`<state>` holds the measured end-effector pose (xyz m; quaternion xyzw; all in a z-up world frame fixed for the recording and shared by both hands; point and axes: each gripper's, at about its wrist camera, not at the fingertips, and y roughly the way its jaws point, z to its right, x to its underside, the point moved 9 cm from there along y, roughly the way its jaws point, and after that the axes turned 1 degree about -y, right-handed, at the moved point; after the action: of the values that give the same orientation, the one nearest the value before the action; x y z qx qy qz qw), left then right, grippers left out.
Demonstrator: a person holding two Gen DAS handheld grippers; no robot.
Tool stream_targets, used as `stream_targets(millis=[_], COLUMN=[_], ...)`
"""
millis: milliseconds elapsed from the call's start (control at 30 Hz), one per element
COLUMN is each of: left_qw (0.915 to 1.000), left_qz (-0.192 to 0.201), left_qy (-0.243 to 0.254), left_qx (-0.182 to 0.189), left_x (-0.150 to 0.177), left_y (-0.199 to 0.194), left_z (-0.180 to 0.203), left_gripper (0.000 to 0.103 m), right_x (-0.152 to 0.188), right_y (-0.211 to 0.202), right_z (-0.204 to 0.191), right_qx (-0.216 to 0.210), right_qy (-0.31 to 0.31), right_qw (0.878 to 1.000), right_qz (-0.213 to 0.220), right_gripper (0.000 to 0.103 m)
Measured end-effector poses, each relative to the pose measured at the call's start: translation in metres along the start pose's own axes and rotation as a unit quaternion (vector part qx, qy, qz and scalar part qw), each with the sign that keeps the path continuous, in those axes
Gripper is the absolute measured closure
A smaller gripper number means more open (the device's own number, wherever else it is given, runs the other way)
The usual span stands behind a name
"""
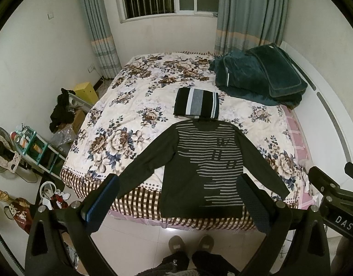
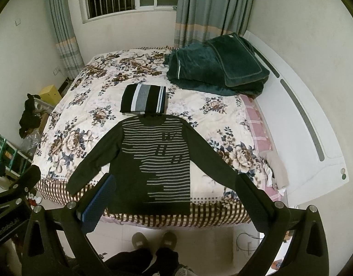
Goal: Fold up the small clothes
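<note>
One striped garment (image 1: 196,104) already lay folded into a neat rectangle just above the centre of the frame on the floral bed (image 1: 139,105), so that piece looked finished. The dark striped sweater (image 1: 199,168) was spread flat below it in the lower middle, sleeves splayed outward and hem hanging at the bed's near edge; no fold had been made in it, so its folding seemed wholly ahead. The left gripper (image 1: 179,203) stood wide, holding nothing, hovering short of the cloth. The right gripper (image 2: 174,203) was likewise spread wide and empty, apparently clear of the sweater
</note>
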<state>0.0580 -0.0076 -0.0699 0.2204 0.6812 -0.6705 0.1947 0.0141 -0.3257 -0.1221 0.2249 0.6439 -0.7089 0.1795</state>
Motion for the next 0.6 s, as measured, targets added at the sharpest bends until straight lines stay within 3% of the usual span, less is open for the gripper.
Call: stream_targets(millis=[600], left_qw=[0.9999], left_qz=[0.008], left_qy=[-0.007], left_qx=[0.0], left_x=[-0.034], left_y=[-0.007], left_z=[0.003], left_gripper=[0.0], right_x=[-0.011], right_y=[-0.003], right_z=[-0.001], right_qx=[-0.001], right_qy=[-0.002], right_qw=[1.0], right_qz=[0.005], right_gripper=[0.0])
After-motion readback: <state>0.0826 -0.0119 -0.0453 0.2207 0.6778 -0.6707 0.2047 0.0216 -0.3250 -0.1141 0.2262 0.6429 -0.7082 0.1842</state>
